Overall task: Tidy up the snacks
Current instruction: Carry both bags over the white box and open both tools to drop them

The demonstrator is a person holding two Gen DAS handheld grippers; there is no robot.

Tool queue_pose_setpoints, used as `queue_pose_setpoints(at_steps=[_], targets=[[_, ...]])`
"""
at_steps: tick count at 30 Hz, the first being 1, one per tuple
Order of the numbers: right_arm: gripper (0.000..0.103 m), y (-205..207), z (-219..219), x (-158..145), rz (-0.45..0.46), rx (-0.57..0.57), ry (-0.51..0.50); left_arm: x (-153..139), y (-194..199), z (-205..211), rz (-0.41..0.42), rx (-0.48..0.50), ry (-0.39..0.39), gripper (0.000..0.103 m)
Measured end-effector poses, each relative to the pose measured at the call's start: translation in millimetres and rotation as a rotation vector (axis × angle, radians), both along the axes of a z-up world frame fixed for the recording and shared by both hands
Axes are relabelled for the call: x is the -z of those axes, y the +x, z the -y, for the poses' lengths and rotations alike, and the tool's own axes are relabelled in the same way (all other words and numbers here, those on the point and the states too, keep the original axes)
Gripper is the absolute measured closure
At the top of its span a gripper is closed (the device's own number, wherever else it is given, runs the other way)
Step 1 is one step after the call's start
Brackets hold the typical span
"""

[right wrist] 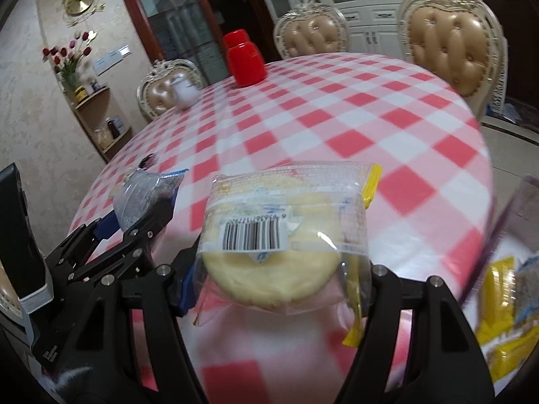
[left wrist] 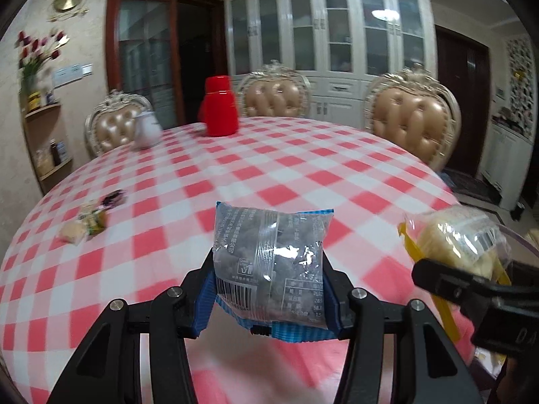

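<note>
A blue-edged packet (left wrist: 269,262) of dark snack is clamped between the fingers of the left claw (left wrist: 269,298), lifted clear of the checked tabletop (left wrist: 303,175). The packet is held upright, its long axis pointing away from the claw, the barcode end down by the pads. A clear pack holding a pale round cake (right wrist: 279,235) is gripped the same way in the right claw (right wrist: 279,279), also raised above the cloth, with its yellow seal (right wrist: 372,185) turned to the right.

The coming move is judged to turn on a clear bin (right wrist: 498,235), whose rim is seen at the far right edge of the right wrist view, with yellow and blue-edged packets (right wrist: 505,303) already lying inside. The bin lies to the right of both claws. The right claw is just beside it, while the left claw is farther off, with the right claw between it and the bin; in the left wrist view only a sliver of the rim (left wrist: 518,239) is seen, behind the cake pack. The cake is therefore likely to be dropped first, so that the way is freed for the left.

Two more small snacks (left wrist: 91,219) are left on the tabletop, well apart to the left, nearer the left claw.
</note>
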State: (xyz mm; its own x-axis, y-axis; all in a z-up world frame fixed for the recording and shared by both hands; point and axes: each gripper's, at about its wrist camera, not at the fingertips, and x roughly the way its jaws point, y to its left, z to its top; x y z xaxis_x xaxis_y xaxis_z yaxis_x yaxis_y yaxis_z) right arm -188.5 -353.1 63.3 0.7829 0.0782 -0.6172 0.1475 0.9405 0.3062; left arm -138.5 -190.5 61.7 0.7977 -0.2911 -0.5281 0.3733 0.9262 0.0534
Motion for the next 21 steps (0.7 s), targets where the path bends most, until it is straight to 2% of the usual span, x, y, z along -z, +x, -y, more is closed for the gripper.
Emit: queue_pose_setpoints(at_steps=[10,21], targets=[[0.033,-48,75,-1,-0.026,0.162,-0.025,1,-42,67,-0.035,0.189,-0.008,0.050],[0.032,-90,163,9,-0.128,0.365,-0.097,12,-77,149,-0.190,0.438,-0.043,0.050]])
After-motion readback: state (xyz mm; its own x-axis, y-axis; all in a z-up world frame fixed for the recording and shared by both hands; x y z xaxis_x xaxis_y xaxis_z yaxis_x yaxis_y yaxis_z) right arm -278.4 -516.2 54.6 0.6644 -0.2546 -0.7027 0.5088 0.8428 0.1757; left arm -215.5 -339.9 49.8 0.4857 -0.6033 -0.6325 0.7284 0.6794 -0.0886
